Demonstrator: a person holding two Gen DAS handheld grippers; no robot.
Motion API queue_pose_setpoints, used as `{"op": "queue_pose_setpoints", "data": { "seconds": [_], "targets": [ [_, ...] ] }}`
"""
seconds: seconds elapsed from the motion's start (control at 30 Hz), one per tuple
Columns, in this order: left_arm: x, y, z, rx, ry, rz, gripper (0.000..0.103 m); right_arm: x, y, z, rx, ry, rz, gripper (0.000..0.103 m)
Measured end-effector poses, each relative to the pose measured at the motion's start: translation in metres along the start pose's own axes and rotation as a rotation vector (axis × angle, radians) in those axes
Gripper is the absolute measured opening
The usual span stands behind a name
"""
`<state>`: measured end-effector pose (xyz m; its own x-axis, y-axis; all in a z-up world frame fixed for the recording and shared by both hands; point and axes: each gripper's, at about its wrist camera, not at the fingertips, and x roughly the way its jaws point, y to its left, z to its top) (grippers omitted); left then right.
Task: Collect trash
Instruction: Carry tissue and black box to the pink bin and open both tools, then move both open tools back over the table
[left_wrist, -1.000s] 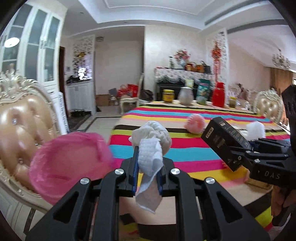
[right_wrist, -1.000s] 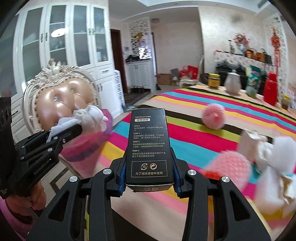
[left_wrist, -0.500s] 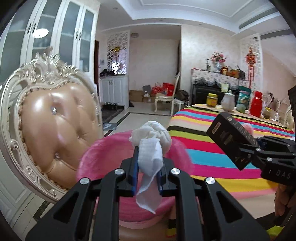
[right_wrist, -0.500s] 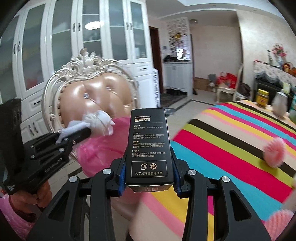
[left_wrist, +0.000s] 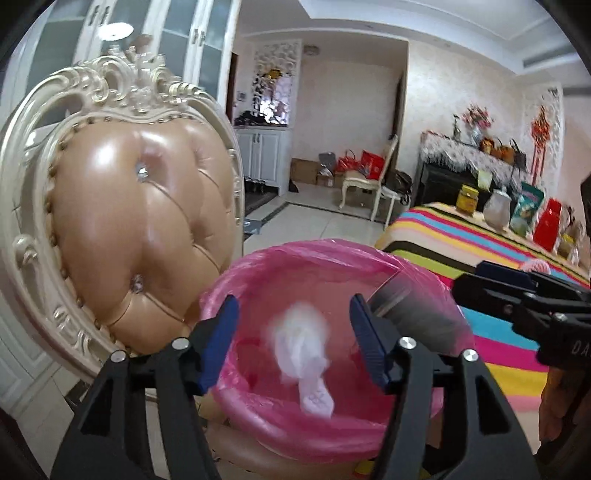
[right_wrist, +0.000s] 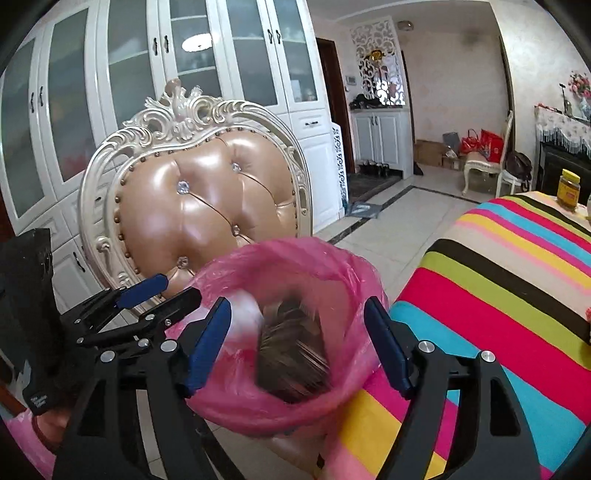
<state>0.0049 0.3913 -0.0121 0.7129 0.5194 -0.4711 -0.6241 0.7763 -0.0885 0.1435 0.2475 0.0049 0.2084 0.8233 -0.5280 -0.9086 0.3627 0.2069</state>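
A bin lined with a pink bag (left_wrist: 295, 266) (right_wrist: 295, 254) stands on a chair seat beside the table. My left gripper (left_wrist: 293, 343) is open above its mouth; a white crumpled tissue (left_wrist: 301, 343) is blurred in mid-fall between the fingers, inside the bag. My right gripper (right_wrist: 297, 339) is open over the same bag; the black box (right_wrist: 291, 354) (left_wrist: 413, 314) is blurred, falling into it. The left gripper also shows in the right wrist view (right_wrist: 162, 291), and the right gripper in the left wrist view (left_wrist: 480, 280).
An ornate cream chair with a tan leather back (left_wrist: 125, 206) (right_wrist: 207, 195) stands right behind the bin. The table with a striped cloth (left_wrist: 480, 243) (right_wrist: 498, 266) is to the right, with jars and boxes (left_wrist: 495, 206) at its far end. White cabinets (right_wrist: 184, 74) line the wall.
Both grippers swung left from the table to over the pink bin and opened. The tissue and the black box left the jaws and are dropping into the bag.
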Motion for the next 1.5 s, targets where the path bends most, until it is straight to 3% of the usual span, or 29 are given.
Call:
{"op": "queue_pose_setpoints", "data": {
  "seconds": [0.17,0.27,0.33,0.7,0.87,1.07,1.27,1.5],
  "targets": [
    [-0.016,-0.003,-0.01,0.015,-0.017,0.045,0.079,-0.028,-0.008,-0.007,0.004,-0.024,-0.043,0.071],
    [-0.027,-0.01,-0.016,0.005,-0.032,0.046,0.095,-0.052,-0.018,-0.017,0.036,-0.034,-0.076,0.071],
    [-0.036,-0.02,-0.02,0.006,-0.048,0.02,0.098,-0.071,-0.026,-0.025,0.062,-0.037,-0.118,0.072],
    [-0.044,-0.118,-0.04,0.117,0.011,-0.216,0.098,-0.193,-0.079,-0.086,0.206,-0.083,-0.312,0.076],
    [-0.046,-0.163,-0.053,0.156,0.054,-0.309,0.098,-0.244,-0.098,-0.116,0.236,-0.099,-0.423,0.085],
    [-0.048,-0.208,-0.07,0.209,0.1,-0.391,0.098,-0.293,-0.133,-0.158,0.311,-0.05,-0.525,0.085],
    [-0.05,-0.245,-0.082,0.248,0.134,-0.447,0.098,-0.303,-0.154,-0.189,0.362,0.028,-0.535,0.085],
    [-0.05,-0.265,-0.086,0.285,0.147,-0.448,0.098,-0.284,-0.16,-0.203,0.373,0.121,-0.48,0.085]
  ]
}}
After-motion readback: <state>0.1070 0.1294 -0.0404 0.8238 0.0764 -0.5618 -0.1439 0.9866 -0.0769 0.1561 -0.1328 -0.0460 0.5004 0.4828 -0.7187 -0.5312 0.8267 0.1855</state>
